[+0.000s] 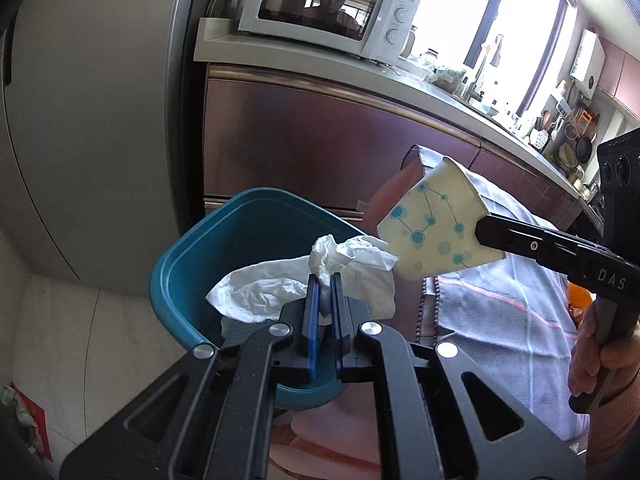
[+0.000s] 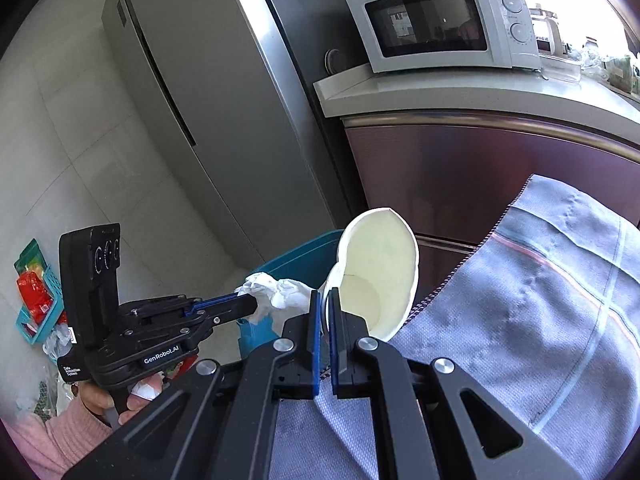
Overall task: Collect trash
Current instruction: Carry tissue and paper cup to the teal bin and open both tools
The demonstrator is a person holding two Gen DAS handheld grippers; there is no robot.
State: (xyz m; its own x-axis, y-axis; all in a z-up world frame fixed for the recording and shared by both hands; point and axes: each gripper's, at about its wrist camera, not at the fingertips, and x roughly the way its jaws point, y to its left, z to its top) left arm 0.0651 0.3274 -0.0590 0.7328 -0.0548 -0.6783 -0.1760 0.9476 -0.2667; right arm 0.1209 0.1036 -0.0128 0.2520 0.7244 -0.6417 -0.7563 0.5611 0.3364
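Teal plastic formed the bin (image 1: 188,264) that sat on the floor in front of the dark red cabinet (image 1: 320,136), its open mouth turned toward both cameras. The left gripper (image 1: 326,280) was pressed together on a crumpled white tissue (image 1: 288,284), which hung over the bin's opening and spilled to either side of the blue fingertips (image 1: 314,292). Just beside it, the right gripper (image 2: 325,300) pinched the wall of a paper cup (image 2: 376,276) near its rim; the cup was squashed out of round, tilted with its mouth toward the right wrist camera, and printed outside with blue dots joined by lines. Cup and tissue were close together, near the bin's rim. A grey cloth (image 2: 520,320) with thin pink and pale stripes lay draped beside the bin. A white microwave (image 2: 444,20) stood on the counter (image 2: 460,96) above, next to a steel fridge (image 2: 192,92).
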